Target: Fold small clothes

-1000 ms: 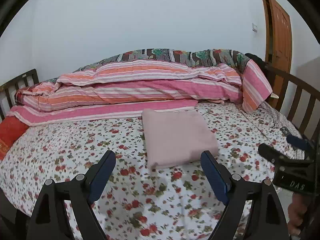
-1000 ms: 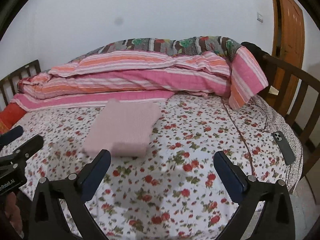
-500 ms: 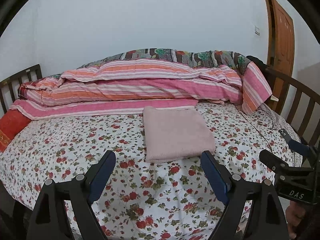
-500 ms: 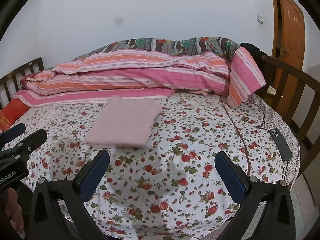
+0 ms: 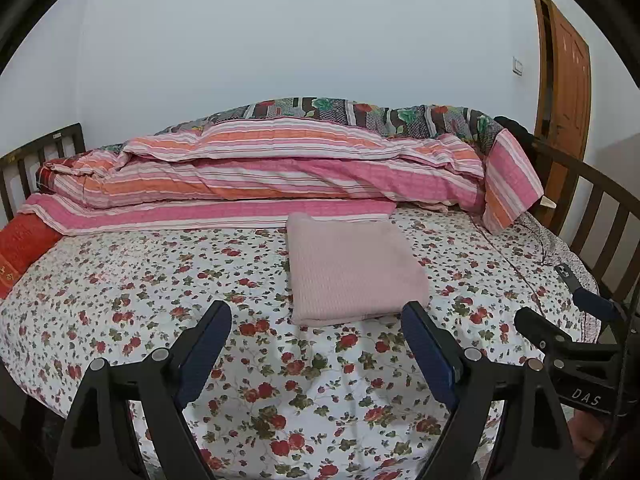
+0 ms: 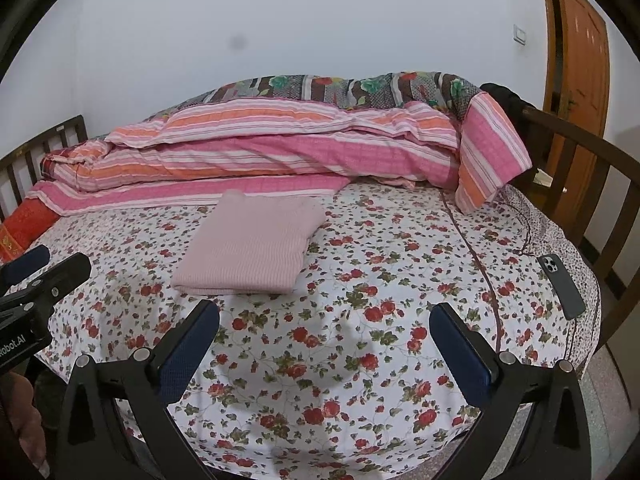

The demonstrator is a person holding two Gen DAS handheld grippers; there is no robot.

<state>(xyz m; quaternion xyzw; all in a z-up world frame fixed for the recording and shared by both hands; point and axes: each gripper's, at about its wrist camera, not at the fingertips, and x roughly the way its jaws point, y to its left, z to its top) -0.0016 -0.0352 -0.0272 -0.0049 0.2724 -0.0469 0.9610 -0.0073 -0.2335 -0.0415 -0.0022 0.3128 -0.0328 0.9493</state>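
A bed covered with a floral sheet [image 5: 120, 280] fills both wrist views. At about nine o'clock an orange-red cushion [image 5: 20, 244] lies at the bed's edge; a rolled pink striped quilt [image 5: 260, 176] runs across the far side at twelve o'clock. The left gripper [image 5: 316, 320] hangs over the near edge, jaws spread wide and empty. Just beyond it, at twelve to one o'clock, a pink garment [image 5: 352, 268] lies flat on the sheet, folded into a neat rectangle, touching neither gripper. The right gripper [image 6: 324, 320] is likewise spread wide and empty, with the garment at its eleven o'clock. A dark phone [image 6: 560, 284] rests at three o'clock. The fold looks finished; the next move likely calls for setting this piece aside or fetching another.
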